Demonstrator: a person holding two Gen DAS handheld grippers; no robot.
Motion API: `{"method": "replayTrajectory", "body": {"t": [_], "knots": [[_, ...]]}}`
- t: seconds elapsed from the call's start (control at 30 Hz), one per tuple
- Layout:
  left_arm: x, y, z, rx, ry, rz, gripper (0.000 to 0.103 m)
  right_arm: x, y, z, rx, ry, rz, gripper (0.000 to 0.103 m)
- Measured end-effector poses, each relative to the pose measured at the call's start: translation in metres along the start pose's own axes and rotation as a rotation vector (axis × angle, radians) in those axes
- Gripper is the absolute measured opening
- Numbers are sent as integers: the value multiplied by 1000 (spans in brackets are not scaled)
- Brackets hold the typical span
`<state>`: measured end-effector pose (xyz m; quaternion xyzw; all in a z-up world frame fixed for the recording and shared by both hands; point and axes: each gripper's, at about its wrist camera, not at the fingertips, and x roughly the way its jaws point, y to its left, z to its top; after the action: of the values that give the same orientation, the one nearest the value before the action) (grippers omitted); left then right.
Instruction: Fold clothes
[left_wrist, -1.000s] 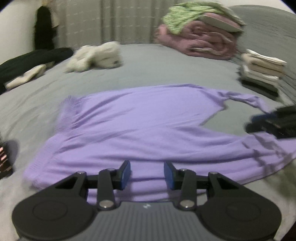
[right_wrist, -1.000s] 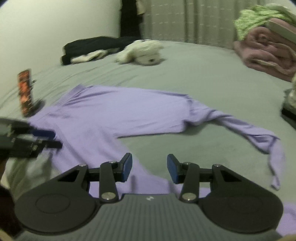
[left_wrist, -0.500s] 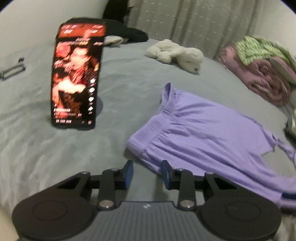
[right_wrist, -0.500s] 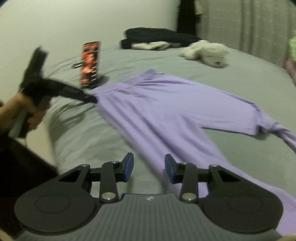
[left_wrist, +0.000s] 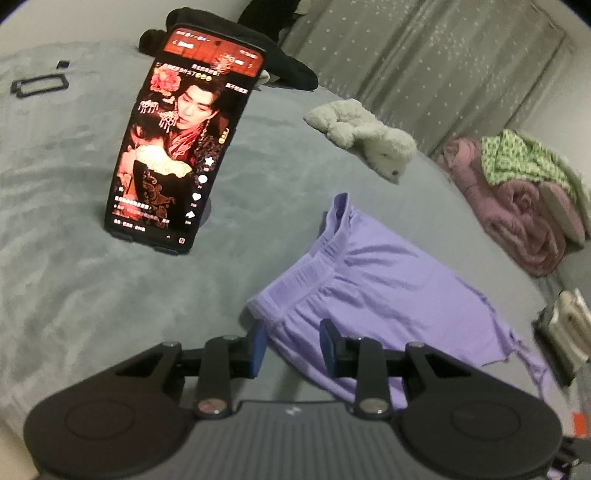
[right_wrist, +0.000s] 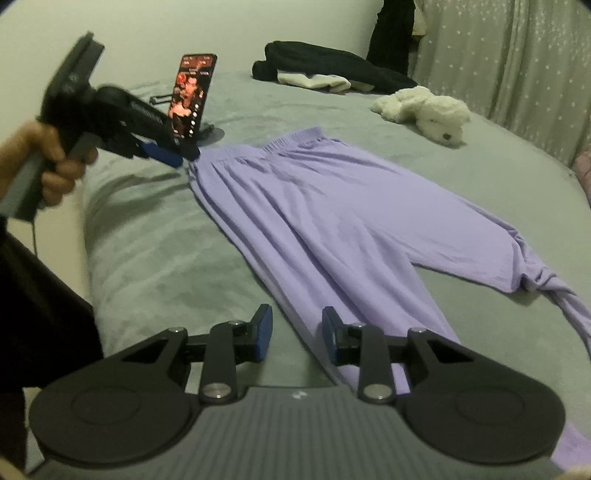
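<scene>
Light purple pants (right_wrist: 332, 221) lie flat on the grey bed (right_wrist: 147, 258), with the elastic waistband (left_wrist: 314, 266) toward the phone. My left gripper (left_wrist: 291, 341) hovers at the near corner of the waistband. Its blue pads stand apart with cloth seen between them, and they do not press it. The right wrist view shows that left gripper (right_wrist: 166, 157), held by a hand (right_wrist: 55, 162), at the same corner. My right gripper (right_wrist: 295, 328) is over the near edge of a pant leg. Its jaws are closing, the cloth edge runs between the pads, and nothing is pinched.
A phone (left_wrist: 177, 147) with a lit screen stands on a holder left of the waistband. A white plush toy (left_wrist: 369, 140) lies beyond the pants and dark clothes (right_wrist: 332, 62) lie at the back. A pink blanket pile (left_wrist: 517, 221) and folded stack (left_wrist: 569, 325) sit at the right.
Both grippers have swung left along the pants, the left to the waistband corner and the right to the near leg edge. Both pairs of jaws have narrowed.
</scene>
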<state>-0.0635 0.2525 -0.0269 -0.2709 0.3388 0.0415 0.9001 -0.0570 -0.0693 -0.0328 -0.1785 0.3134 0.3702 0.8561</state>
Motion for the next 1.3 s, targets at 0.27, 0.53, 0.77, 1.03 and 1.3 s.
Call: {"method": "replayTrajectory", "body": {"t": [0.27, 0.53, 0.77, 1.03, 1.3], "knots": [[21, -2, -3, -72, 45, 49, 3, 8, 2, -5, -29, 36, -20, 10], [0, 3, 1, -44, 19, 44, 2, -13, 9, 2, -50, 11, 24, 1], [-10, 13, 2, 29, 68, 80, 2, -23, 27, 2, -82, 42, 107, 1], [4, 10, -9, 125, 126, 134, 3, -2, 36, -9, -60, 129, 125, 2], [-8, -1, -10, 188, 74, 188, 42, -16, 25, -7, 22, 67, 119, 37]]}}
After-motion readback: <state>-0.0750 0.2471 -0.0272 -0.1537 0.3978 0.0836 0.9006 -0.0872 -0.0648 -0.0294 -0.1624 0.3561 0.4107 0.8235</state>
